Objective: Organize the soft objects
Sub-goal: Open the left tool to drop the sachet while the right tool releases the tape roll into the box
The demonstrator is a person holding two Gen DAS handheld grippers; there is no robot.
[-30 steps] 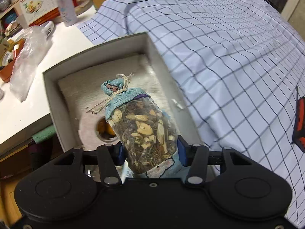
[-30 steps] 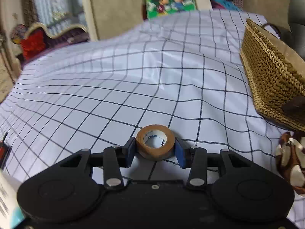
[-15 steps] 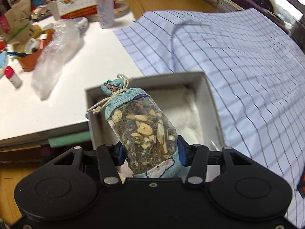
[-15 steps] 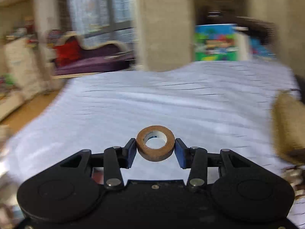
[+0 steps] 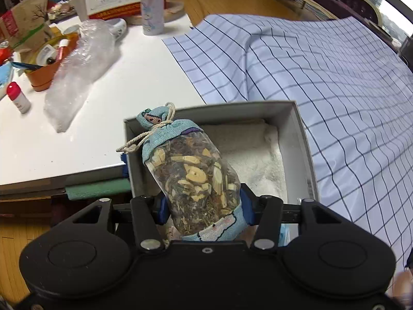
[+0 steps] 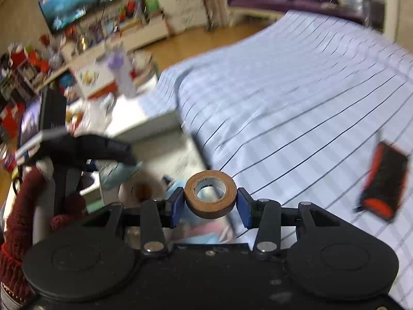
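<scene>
Over the grey box's (image 5: 304,155) near-left corner, the left gripper (image 5: 204,206) clamps a herb sachet (image 5: 191,175) low on its body, knot up, likely for a drop onto the white towel (image 5: 253,155) lining. The right gripper (image 6: 210,202) pinches a brown tape roll (image 6: 210,193) across its rim, above the checked cloth's (image 6: 296,103) edge beside the box.

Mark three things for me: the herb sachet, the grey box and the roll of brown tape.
herb sachet (image 5: 196,178): left wrist view, on its clear window of dried herbs.
grey box (image 5: 306,152): left wrist view, on its right wall.
roll of brown tape (image 6: 209,209): right wrist view, on its outer brown band.
</scene>
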